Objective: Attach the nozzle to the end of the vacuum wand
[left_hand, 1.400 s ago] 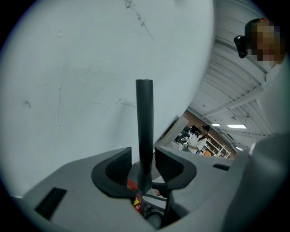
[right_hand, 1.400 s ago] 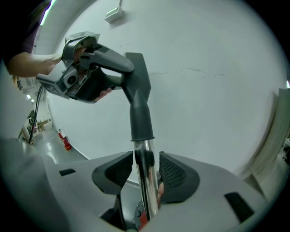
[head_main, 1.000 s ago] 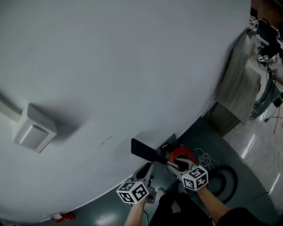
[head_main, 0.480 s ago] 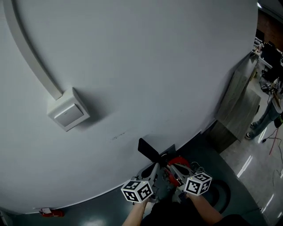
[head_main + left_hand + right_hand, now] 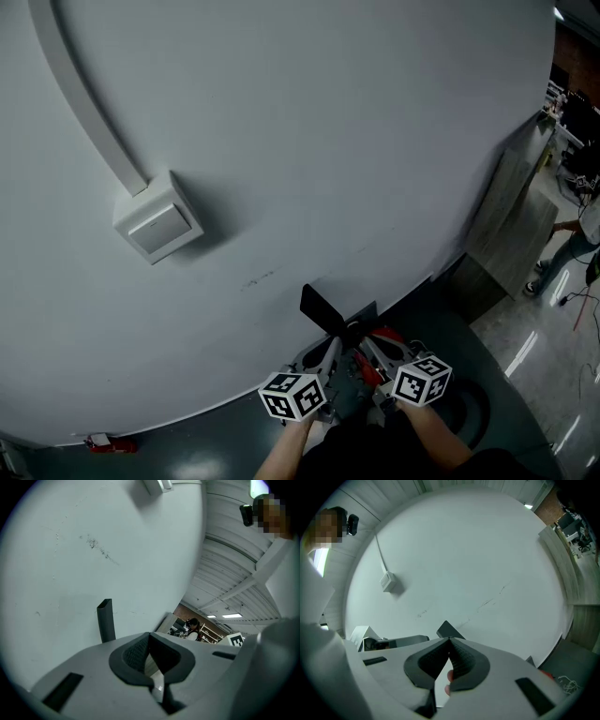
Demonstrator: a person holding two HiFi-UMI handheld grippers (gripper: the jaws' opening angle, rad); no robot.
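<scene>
A broad pale wall [image 5: 309,141] with faint scuffs fills most of the head view, and a white cable duct [image 5: 89,94] runs down it to a small white box [image 5: 157,225]. Dark glossy floor [image 5: 187,450] lies below, a wood-grain cabinet [image 5: 511,225] stands to the right, and the left gripper view shows a ribbed ceiling [image 5: 225,573] with strip lights. The black nozzle [image 5: 319,307] rises in front of the wall by the red vacuum [image 5: 382,337], just beyond the tips of the left tongs [image 5: 328,349] and right tongs [image 5: 367,347], both closed on nothing, whose cubes [image 5: 291,396] carry black-and-white square patterns.
</scene>
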